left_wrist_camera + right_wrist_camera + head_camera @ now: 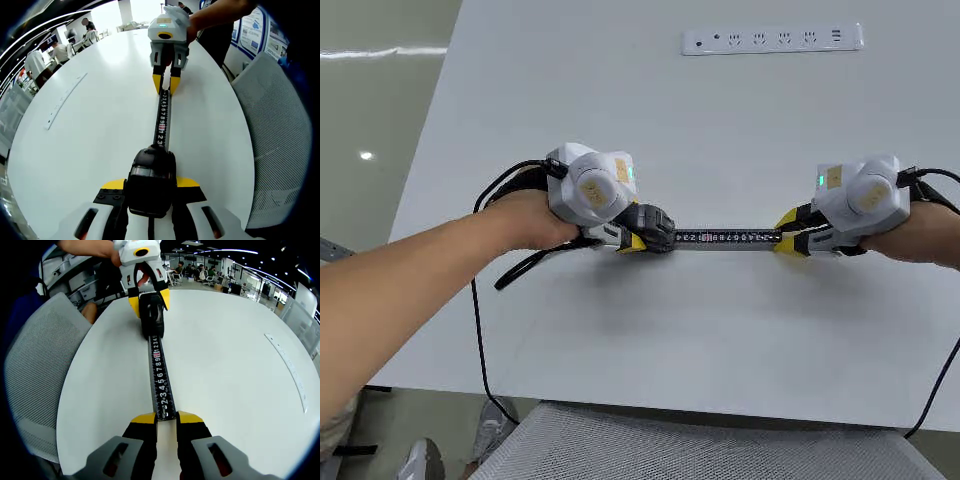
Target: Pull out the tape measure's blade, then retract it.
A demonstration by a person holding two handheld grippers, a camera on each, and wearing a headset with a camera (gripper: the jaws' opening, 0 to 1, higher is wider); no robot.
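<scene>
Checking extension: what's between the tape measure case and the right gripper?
The pulled-out blade, running from the case in the left gripper to the right gripper, over the white table. The head view shows it; both gripper views agree.

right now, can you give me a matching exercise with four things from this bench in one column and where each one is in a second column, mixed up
Things:
1. tape measure case
2. blade
3. power strip
4. mesh chair

Places:
A. lying on the far side of the table
B. clamped in the left hand-held gripper
C. at the table's near edge
D. drawn out of the case, its end pinched by the right hand-held gripper

Pairs: 1-B; 2-D; 3-A; 4-C
</scene>
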